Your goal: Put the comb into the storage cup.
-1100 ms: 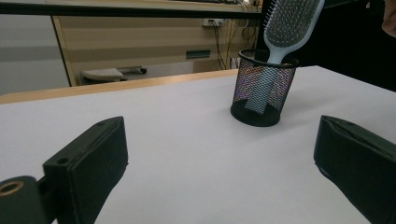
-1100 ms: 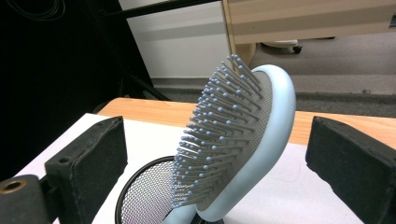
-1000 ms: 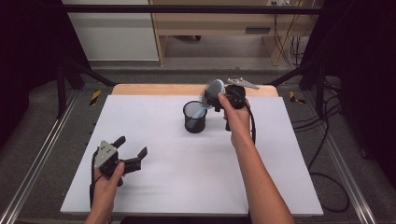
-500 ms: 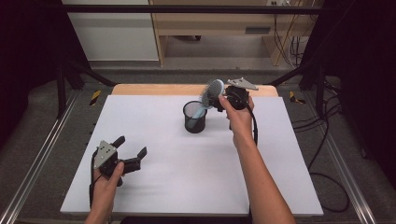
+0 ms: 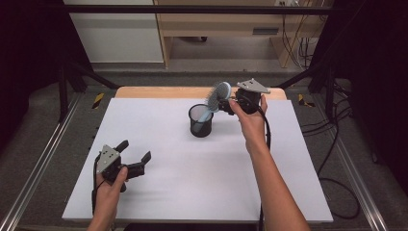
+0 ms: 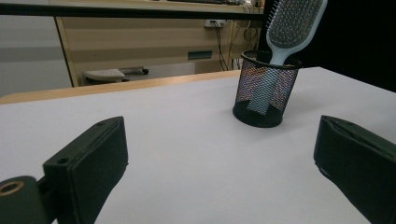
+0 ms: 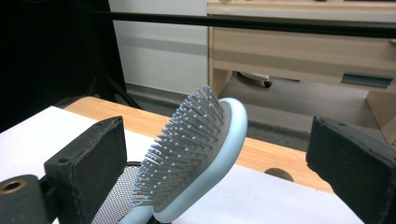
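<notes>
A light-blue hairbrush [image 5: 215, 98] stands handle-down in a black mesh cup [image 5: 200, 121], which sits on the white worktop [image 5: 202, 168] toward its far edge, a little right of centre. The brush leans to the right, its bristled head rising above the cup's rim. In the left claw view, the handle shows through the mesh, resting inside the cup [image 6: 264, 88], with the brush head [image 6: 292, 21] tilted above it.

The right claw [image 5: 226, 105] hovers at the brush head, raised above the worktop. In the right claw view its jaws are spread wide, one on each side of the brush head [image 7: 196, 154], and neither presses it: the claw is released.

The left claw [image 5: 135, 157] rests low at the near left of the worktop, well apart from the cup. Its jaws are parted and hold nothing.
</notes>
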Motion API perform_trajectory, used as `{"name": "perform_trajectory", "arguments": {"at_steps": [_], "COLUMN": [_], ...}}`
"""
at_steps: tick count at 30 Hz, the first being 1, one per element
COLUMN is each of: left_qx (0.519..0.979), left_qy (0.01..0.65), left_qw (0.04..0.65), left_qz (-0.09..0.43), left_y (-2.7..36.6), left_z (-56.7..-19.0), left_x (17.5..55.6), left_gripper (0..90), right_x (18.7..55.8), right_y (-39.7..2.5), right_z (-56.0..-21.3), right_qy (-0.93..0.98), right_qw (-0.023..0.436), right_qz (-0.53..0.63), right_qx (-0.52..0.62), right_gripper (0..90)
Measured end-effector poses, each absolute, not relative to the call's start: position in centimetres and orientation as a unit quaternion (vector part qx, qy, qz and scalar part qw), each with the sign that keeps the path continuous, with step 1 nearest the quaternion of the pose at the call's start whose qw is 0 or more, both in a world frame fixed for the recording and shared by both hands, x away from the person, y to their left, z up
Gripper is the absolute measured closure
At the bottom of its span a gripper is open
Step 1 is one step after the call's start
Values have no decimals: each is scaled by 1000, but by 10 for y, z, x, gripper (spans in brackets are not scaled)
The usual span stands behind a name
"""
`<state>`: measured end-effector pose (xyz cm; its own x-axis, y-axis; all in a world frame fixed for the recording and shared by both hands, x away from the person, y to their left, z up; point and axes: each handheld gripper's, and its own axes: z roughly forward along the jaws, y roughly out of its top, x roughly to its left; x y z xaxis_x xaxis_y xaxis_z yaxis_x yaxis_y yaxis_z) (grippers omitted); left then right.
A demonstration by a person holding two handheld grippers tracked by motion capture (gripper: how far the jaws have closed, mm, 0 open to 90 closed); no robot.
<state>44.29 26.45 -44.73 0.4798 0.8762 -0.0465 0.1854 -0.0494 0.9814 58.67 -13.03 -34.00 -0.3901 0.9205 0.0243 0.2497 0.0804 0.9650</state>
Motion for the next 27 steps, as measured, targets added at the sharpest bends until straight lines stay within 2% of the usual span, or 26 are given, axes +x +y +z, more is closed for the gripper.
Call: {"name": "perform_trajectory", "arguments": {"at_steps": [27], "left_qx": [630], "left_qy": [425], "left_qw": [553], "left_qz": [340], "left_y": [291], "left_z": [-444], "left_x": [441], "left_gripper": [41], "right_x": [567], "right_y": [-154], "right_z": [-308], "right_qy": [642], "right_qw": [318], "right_qz": [563], "right_qx": [412], "right_gripper": [22]}}
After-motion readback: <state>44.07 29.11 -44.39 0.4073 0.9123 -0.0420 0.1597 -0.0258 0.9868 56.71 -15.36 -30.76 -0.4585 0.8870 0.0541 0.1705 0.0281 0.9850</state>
